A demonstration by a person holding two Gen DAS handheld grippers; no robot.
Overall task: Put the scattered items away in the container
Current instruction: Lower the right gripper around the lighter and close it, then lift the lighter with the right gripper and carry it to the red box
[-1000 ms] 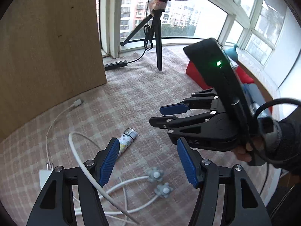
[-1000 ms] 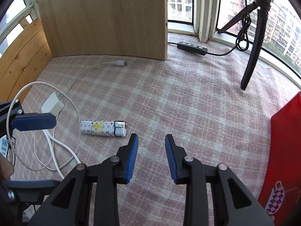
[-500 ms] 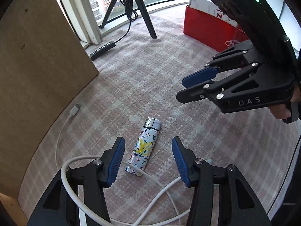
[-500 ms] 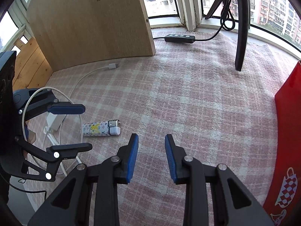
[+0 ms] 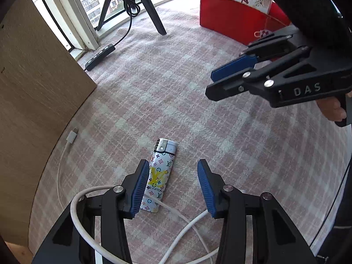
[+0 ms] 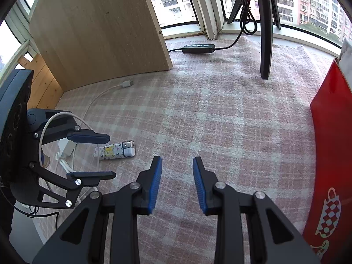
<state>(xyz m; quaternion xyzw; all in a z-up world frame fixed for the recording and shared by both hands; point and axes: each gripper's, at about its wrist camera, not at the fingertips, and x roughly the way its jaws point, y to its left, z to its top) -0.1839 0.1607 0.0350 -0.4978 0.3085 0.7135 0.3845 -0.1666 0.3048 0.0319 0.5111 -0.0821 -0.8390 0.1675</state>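
**Mia:** What is the biggest thing here?

**Ben:** The pink checked cloth (image 5: 198, 114). Everything sits on it. A tall wooden board (image 6: 99, 28) stands at its far left side.

**Mia:** And the red thing?

**Ben:** That is the red box (image 6: 332, 136), at the right edge of the cloth. A black stand leg (image 6: 265, 33) comes down on the cloth near the window.

**Mia:** Where are the grabbers?

**Ben:** The left gripper (image 5: 171, 184) points down at the cloth. Its two blue pads are apart. The lighter lies between them, right by the left pad, but I cannot tell if that pad touches it. The right gripper (image 6: 177, 182) hangs over bare cloth. Its pads are a little apart, with nothing in them.

**Mia:** What else is small?

**Ben:** A white cable (image 5: 176, 215) loops on the cloth under the left gripper, and its plug (image 5: 71, 136) lies by the board. The black switch box (image 6: 198, 48) sits by the window.

**Mia:** And the lighter?

**Ben:** The lighter (image 5: 160, 171) lies flat on the cloth, well apart from the red box. One end rests on the white cable.
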